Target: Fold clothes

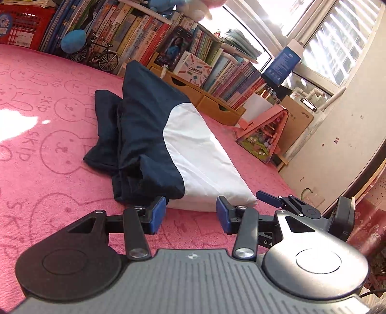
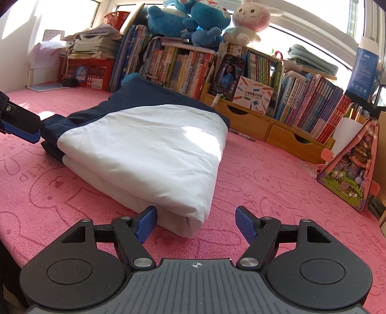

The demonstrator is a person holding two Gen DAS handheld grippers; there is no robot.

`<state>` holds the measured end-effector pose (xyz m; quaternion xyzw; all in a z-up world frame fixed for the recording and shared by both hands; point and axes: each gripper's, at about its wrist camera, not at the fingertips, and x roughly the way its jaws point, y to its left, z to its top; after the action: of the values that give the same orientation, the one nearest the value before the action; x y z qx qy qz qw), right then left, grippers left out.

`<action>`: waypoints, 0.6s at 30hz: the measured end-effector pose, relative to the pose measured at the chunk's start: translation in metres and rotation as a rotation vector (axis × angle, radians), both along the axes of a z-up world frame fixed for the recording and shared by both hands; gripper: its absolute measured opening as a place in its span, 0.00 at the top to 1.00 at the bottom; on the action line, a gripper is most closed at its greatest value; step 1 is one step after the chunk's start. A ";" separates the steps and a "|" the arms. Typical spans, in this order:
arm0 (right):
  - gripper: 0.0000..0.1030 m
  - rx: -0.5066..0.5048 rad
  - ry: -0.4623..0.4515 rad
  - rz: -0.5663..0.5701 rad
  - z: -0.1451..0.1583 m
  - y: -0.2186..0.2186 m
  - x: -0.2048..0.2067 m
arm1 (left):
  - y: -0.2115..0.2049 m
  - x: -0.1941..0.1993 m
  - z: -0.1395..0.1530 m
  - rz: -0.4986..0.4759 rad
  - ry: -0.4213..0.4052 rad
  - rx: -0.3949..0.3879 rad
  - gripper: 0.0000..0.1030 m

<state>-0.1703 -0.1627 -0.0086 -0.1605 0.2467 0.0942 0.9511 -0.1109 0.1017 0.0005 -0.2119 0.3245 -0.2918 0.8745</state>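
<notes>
A navy and white garment (image 1: 168, 145) lies folded into a long bundle on the pink rabbit-print mat (image 1: 48, 149). It also shows in the right wrist view (image 2: 144, 149), white part nearest. My left gripper (image 1: 190, 213) is open and empty, just short of the bundle's near end. My right gripper (image 2: 196, 221) is open and empty, its left pad beside the white folded corner. The right gripper also shows in the left wrist view (image 1: 284, 201). The left gripper shows at the left edge of the right wrist view (image 2: 19, 123), beside the navy end.
A row of books (image 2: 241, 72) and a wooden drawer unit (image 2: 265, 125) line the far edge of the mat. Plush toys (image 2: 205, 21) sit on top. A pink triangular toy box (image 2: 349, 169) stands at the right. A red crate (image 2: 89, 72) is at the back left.
</notes>
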 end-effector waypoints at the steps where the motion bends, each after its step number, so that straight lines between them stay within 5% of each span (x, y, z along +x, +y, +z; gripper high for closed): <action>1: 0.30 0.002 -0.003 -0.002 -0.001 0.000 0.000 | -0.005 0.001 -0.003 -0.002 0.011 -0.010 0.57; 6: 0.30 0.042 -0.007 -0.020 -0.003 -0.002 0.004 | -0.015 0.014 -0.018 0.036 0.054 -0.127 0.57; 15: 0.30 0.078 -0.033 -0.028 -0.005 -0.003 0.009 | -0.033 0.032 -0.035 0.253 0.073 -0.172 0.57; 18: 0.30 0.054 -0.051 -0.050 -0.008 -0.001 0.010 | -0.027 0.033 -0.037 0.352 0.077 -0.132 0.76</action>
<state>-0.1607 -0.1640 -0.0162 -0.1310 0.2239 0.0728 0.9630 -0.0783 0.0745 -0.0364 -0.3334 0.2957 -0.1468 0.8831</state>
